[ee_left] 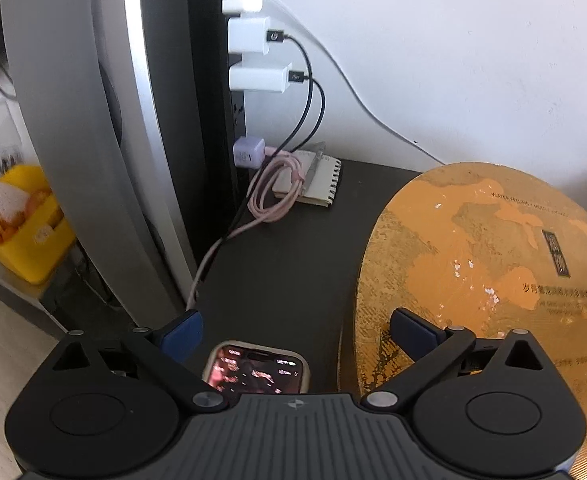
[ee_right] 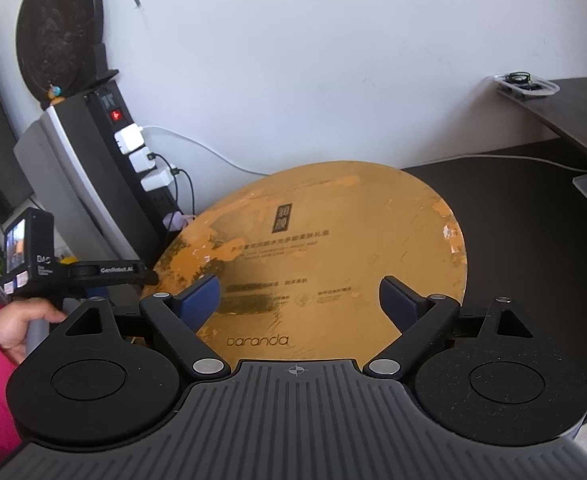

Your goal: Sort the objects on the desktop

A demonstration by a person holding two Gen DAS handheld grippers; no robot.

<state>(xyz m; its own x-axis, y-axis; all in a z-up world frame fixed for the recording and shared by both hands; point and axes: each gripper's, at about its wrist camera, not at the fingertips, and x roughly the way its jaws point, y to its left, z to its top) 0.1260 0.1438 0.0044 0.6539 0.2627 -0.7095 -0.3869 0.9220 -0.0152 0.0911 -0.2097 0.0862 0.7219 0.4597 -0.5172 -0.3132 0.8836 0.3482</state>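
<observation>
Dark desktop (ee_left: 293,264), phone (ee_left: 255,372) between wide-spread jaws, gold round box (ee_left: 485,280) alongside

The left wrist view looked forward and down along the left gripper (ee_left: 297,330), low and close over the dark desktop (ee_left: 293,264). A phone (ee_left: 257,372) lay just beyond the gripper body between the spread fingers, and a power strip (ee_left: 239,116) with plugged chargers stood ahead, left of centre. A round golden box (ee_left: 481,272) filled the space ahead and right of the right fingertip.

The right wrist view sat higher and further back, facing the white wall (ee_right: 333,60) along the right gripper (ee_right: 299,294). The golden box (ee_right: 333,240) lay straight ahead, beneath both fingers. The left-hand device (ee_right: 33,248) appeared ahead-left.

Both views shared the box, the power strip (ee_right: 141,160), the desktop (ee_right: 525,240) and the wall (ee_left: 453,60).
</observation>
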